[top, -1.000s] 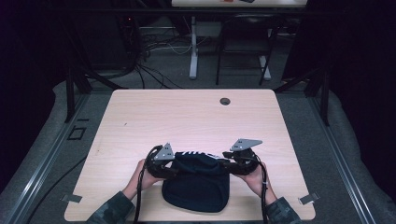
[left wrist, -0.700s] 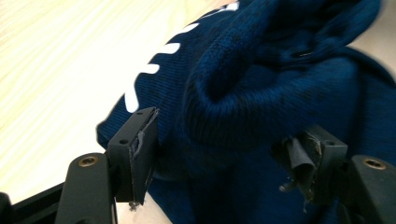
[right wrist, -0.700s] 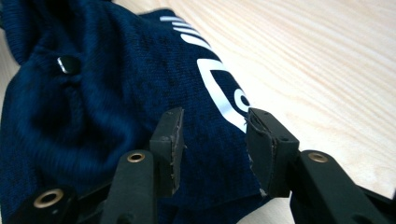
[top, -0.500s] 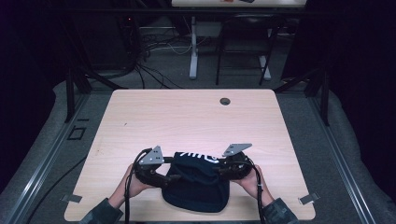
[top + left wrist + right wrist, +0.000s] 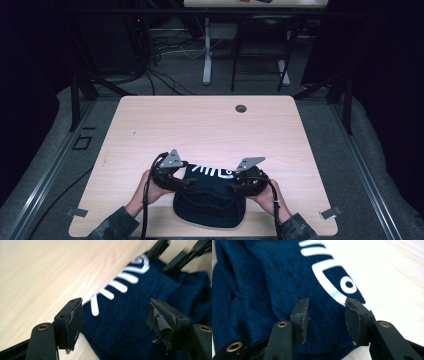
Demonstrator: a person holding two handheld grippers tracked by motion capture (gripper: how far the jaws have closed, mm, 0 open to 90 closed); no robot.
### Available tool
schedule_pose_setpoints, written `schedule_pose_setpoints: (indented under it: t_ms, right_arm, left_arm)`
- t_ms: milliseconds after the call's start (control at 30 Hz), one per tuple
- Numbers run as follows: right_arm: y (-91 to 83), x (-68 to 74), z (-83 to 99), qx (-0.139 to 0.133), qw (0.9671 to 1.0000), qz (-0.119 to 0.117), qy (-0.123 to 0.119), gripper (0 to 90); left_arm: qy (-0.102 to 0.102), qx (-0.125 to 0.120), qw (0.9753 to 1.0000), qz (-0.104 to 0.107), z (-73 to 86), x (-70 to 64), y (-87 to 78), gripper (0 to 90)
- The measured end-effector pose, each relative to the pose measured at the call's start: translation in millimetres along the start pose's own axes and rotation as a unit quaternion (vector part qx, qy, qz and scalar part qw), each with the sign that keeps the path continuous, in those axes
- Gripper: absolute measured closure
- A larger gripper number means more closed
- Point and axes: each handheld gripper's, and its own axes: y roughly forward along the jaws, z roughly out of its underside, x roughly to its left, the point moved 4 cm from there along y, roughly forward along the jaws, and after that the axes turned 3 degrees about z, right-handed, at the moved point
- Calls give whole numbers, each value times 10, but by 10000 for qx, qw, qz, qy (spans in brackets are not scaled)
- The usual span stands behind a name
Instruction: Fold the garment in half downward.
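white print on garment [image 5: 210, 197], unreadable

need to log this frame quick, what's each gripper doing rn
Left gripper: open, jaws apart over the dark blue garment, holding nothing.
Right gripper: open, jaws apart over the same garment, holding nothing.

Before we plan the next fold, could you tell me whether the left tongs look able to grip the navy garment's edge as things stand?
Probably yes: the left tongs are open over the navy garment, whose edge lies unobstructed between the jaws.
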Motion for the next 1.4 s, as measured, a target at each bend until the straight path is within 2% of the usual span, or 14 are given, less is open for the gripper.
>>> schedule_pose_setpoints:
  t_ms: [100,200,300,400,567,600,667,800,833,867,967,1000,1267,1400]
  right_arm:
    - [-12,72,-50,-271,9996,-17,27,528]
    - [75,144,-27,-38,9999,-82,-54,489]
    - [153,150,29,132,9998,-141,-7,431]
    - [189,150,82,192,9995,-261,33,379]
    - [229,198,132,301,9992,-219,-110,323]
    - [227,194,138,361,9989,-213,-212,316]
    - [227,198,153,352,9989,-247,-203,303]
    - [227,200,174,368,9986,-169,-336,238]
    - [230,201,175,390,9986,-120,-350,187]
    - [254,182,182,553,9977,119,-379,94]
    - [280,125,204,600,9980,-89,-165,94]
    - [276,126,205,618,9979,-95,-179,94]
    - [295,109,190,659,9976,-62,-212,81]
    - [338,39,166,650,9977,42,-197,57]
  left_arm:
    - [-37,171,9998,99,76,-7,143,299]
    - [-27,271,9995,177,136,-35,224,300]
    - [-29,321,9993,180,189,-67,251,297]
    - [19,379,9991,187,233,-92,262,294]
    - [92,445,9989,131,281,-154,290,290]
    - [111,458,9988,108,291,-172,292,290]
    - [142,464,9988,85,301,-178,286,290]
    - [-82,372,9993,48,348,-195,284,287]
    - [-115,389,9992,41,354,-209,280,286]
    - [-113,404,9991,20,355,-217,278,279]
    - [-143,420,9990,-80,358,-243,275,275]
    - [-158,432,9989,-108,358,-244,275,273]
    - [-224,505,9983,-185,356,-226,294,238]
    - [-292,477,9980,-283,342,-196,323,226]
